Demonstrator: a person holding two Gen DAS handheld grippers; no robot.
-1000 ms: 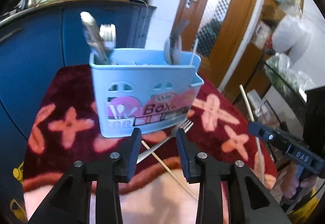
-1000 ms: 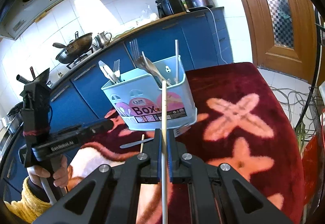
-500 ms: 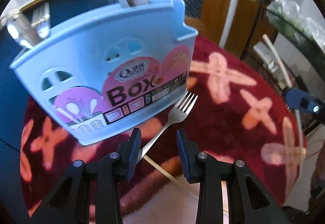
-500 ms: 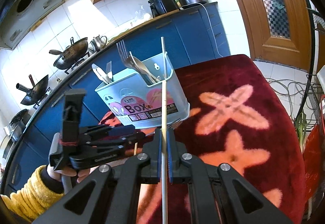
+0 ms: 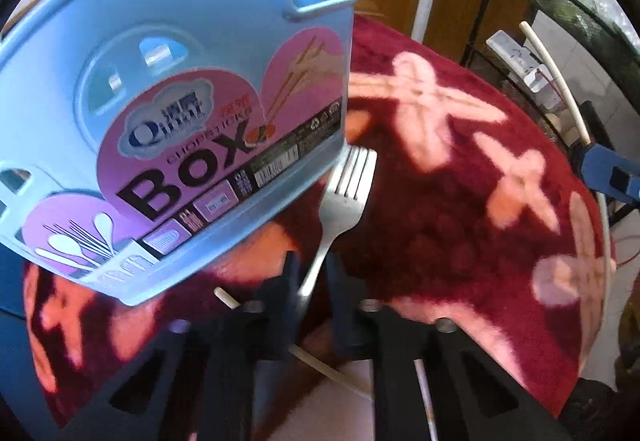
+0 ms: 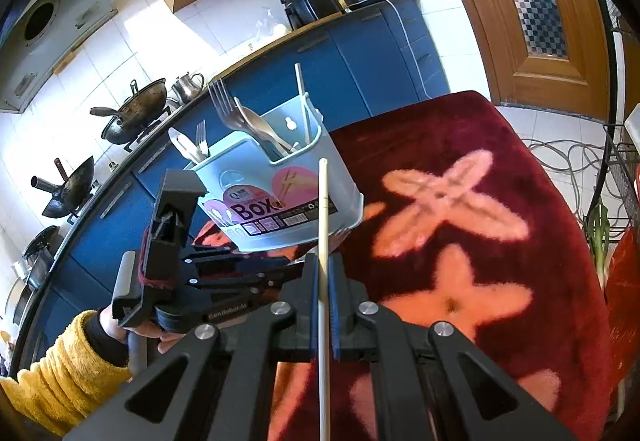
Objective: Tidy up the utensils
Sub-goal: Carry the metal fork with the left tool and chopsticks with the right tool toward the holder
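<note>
Since the earlier frames, the left claw has been brought down and much nearer the blue utensil box, and its jaws have just been closing, with the handle of the fork between them. Whether the pads already press on the handle cannot be told from the blurred left wrist view. The fork lies flat on the red flowered cloth of the bench, its tines pointing away from the left claw and ending just beside the lower right corner of the box. On the box's pink label, "BOX" is read in large black letters, "CHOPSTICKS" arcs above it, and a logo beginning with "Q" sits higher up; the smaller print is not legible. A loose chopstick lies on the cloth under and just behind the left claw. In the right wrist view, the right claw is seen clamped on a pale chopstick, which stands up between the pads, its tip in front of the box label. The box, holding forks, spoons and one chopstick, stands ahead of and slightly left of the right claw. White lettering on the left tool's body is too small to be read with certainty.
</note>
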